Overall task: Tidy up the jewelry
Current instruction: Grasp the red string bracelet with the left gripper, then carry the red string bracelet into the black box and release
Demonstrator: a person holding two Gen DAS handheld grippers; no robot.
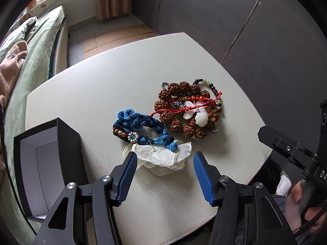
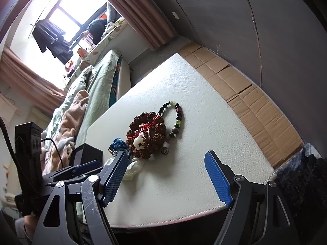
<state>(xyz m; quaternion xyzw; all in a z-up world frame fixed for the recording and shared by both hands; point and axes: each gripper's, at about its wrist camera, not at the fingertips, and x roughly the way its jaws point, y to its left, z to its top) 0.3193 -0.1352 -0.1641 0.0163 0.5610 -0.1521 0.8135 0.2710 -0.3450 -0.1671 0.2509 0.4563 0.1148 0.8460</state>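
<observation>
A heap of jewelry lies on the white padded table (image 1: pixel 98 94). It holds a brown knobbly bead bracelet (image 1: pixel 179 90), a red cord bracelet (image 1: pixel 196 99), a white carved bead (image 1: pixel 201 119) and a dark and green bead bracelet (image 2: pixel 177 118). Left of the heap rests a blue braided bracelet (image 1: pixel 141 125), partly over a sheer white pouch (image 1: pixel 163 163). My left gripper (image 1: pixel 165 156) is open, its tips either side of the pouch, not pressing it. My right gripper (image 2: pixel 166 157) is open above bare table, just in front of the heap. A small ring (image 2: pixel 165 150) lies by the brown beads.
An open black box (image 1: pixel 47 159) with a white inside stands at the table's left edge. A bed with green bedding (image 1: pixel 34 65) runs along the left. Dark wardrobe doors (image 1: pixel 245 30) stand behind, and flattened cardboard (image 2: pixel 255 106) covers the floor beyond the table.
</observation>
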